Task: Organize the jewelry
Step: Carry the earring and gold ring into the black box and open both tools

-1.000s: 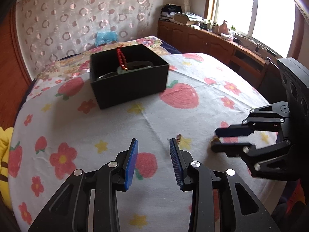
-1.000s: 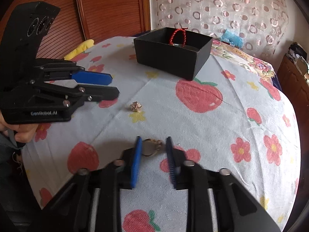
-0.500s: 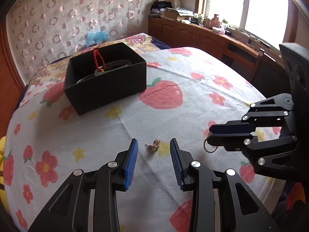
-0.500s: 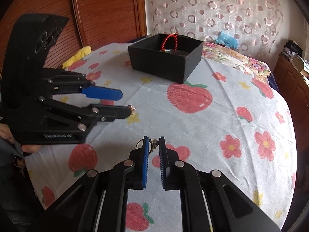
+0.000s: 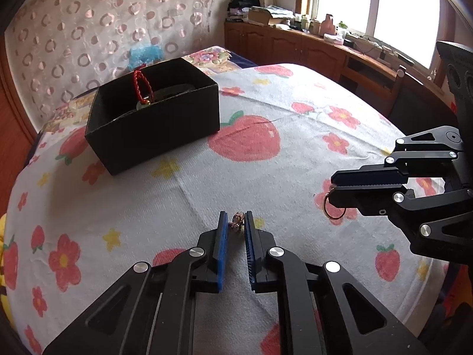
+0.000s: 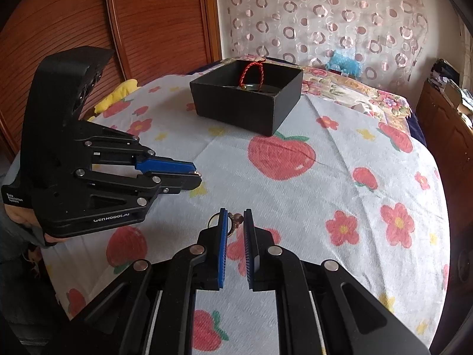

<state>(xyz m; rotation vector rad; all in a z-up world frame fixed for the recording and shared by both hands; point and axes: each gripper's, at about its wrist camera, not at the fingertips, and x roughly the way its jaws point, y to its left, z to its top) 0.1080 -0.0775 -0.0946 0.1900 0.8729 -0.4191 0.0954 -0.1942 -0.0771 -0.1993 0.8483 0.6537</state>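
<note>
A black open box [image 5: 153,118] stands on the strawberry-print cloth with a red cord bracelet [image 5: 142,85] in it; it also shows in the right wrist view [image 6: 248,103]. My left gripper [image 5: 235,224] is shut on a small gold earring [image 5: 237,220], just above the cloth. My right gripper [image 6: 235,222] is shut on a gold ring-shaped piece [image 6: 232,223], whose hoop [image 5: 332,207] hangs below its fingertips in the left wrist view. The two grippers are side by side, lifted near the table's front edge.
A round table [image 5: 295,103] carries the cloth. Wooden cabinets and a cluttered windowsill [image 5: 325,38] are at the right. A patterned curtain [image 6: 325,14] and a wooden panel [image 6: 133,14] stand behind. A yellow object [image 6: 115,97] lies at the table's left edge.
My left gripper has closed on the small earring. My right gripper holds its gold piece and has lifted it off the cloth. Both moved closer toward the box.
</note>
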